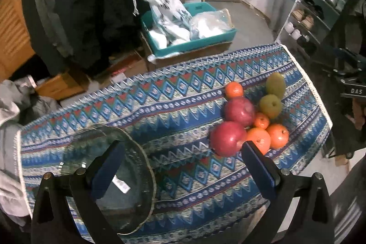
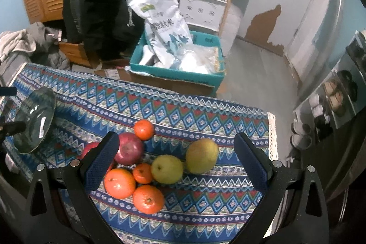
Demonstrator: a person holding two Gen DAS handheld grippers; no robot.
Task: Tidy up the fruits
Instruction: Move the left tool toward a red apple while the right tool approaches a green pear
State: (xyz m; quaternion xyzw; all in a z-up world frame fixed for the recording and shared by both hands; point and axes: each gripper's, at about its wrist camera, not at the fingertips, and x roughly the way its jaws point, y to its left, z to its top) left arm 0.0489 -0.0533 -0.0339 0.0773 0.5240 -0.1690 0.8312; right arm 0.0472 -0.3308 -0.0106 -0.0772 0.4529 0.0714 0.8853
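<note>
The fruit pile point(image 2: 146, 164) sits on the tabletop point(image 2: 205, 120) directly under the right gripper point(image 2: 176, 152), spread wide and empty, while the equally spread, empty left gripper point(image 1: 183, 166) hovers by the glass plate point(image 1: 137, 148).

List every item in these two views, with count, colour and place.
round oranges: four, orange, in the fruit cluster
red apples: two, dark red, left of cluster
green pears: two, yellow-green, right of cluster
clear glass plate: one, on the cloth's left end
patterned blue tablecloth: one, covers the table
teal plastic bin: one, on the floor behind, holding white bags
left gripper: jaws open, near the plate
right gripper: jaws open, over the fruit
</note>
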